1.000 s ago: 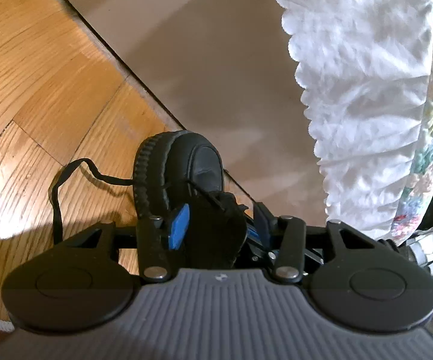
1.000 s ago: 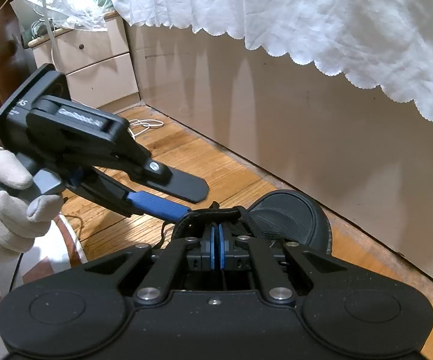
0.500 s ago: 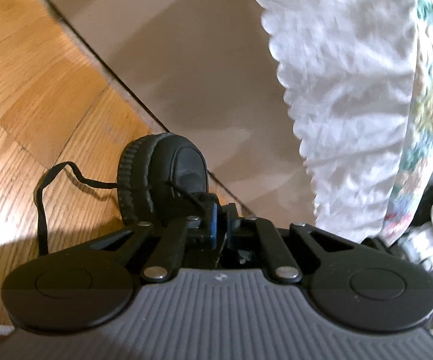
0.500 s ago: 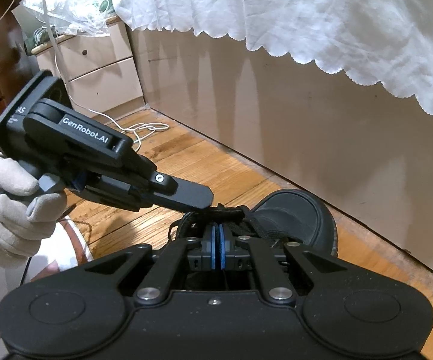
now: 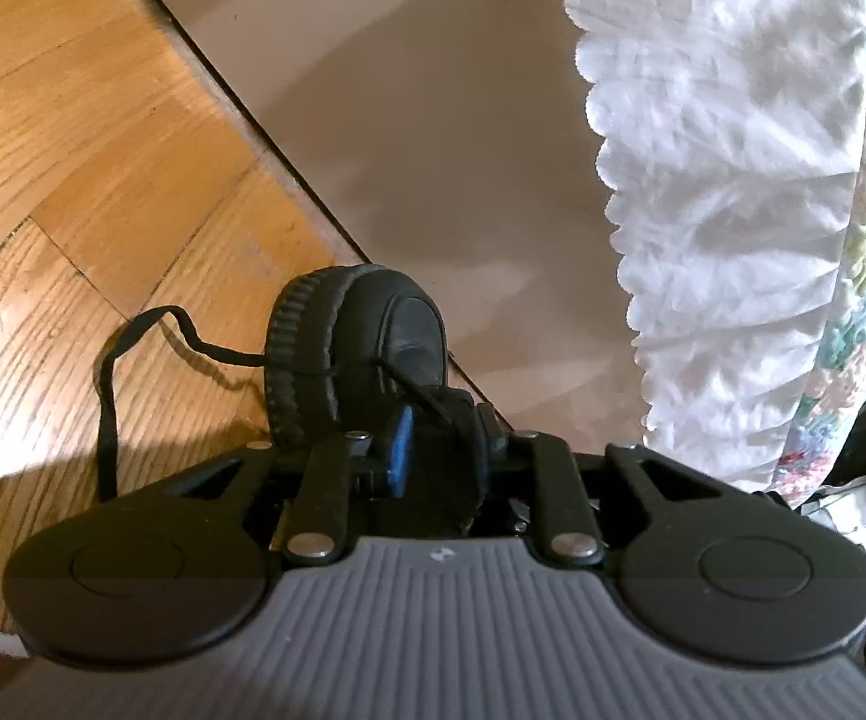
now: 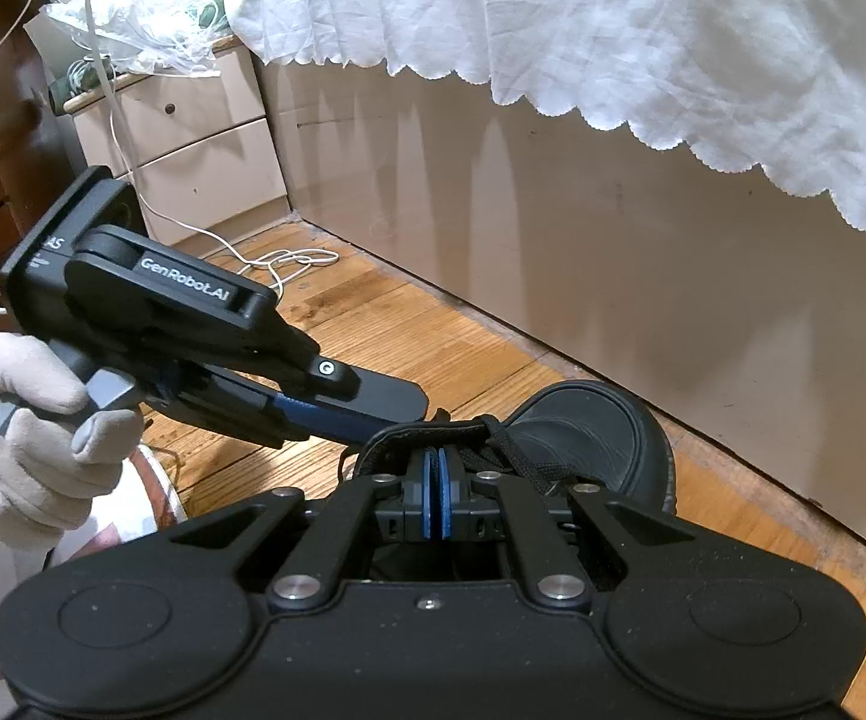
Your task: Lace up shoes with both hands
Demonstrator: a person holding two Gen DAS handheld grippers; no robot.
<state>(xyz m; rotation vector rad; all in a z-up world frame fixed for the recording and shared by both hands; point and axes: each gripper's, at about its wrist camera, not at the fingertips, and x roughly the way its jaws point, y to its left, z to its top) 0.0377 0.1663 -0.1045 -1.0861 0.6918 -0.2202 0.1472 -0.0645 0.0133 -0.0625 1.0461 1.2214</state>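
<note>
A black shoe (image 5: 372,330) stands on the wood floor, its toe toward a beige bed panel. A loose black lace (image 5: 132,330) loops over the floor to its left. My left gripper (image 5: 442,426) is partly open, with a black flap of the shoe's upper between its fingers. In the right wrist view the left gripper (image 6: 408,414), held by a gloved hand (image 6: 30,420), reaches the shoe's (image 6: 589,438) collar from the left. My right gripper (image 6: 433,462) is shut just behind the collar rim, beside a lace strand (image 6: 514,450). Whatever lies between its pads is hidden.
The beige bed panel (image 6: 553,228) runs close behind the shoe, with a white scalloped sheet (image 6: 673,30) hanging over it. A drawer unit (image 6: 192,144) stands at the back left. A white cable (image 6: 288,258) lies on the floor near it.
The left gripper went from open to shut and now stands partly open again around the shoe's flap. The right gripper stayed shut at the collar.
</note>
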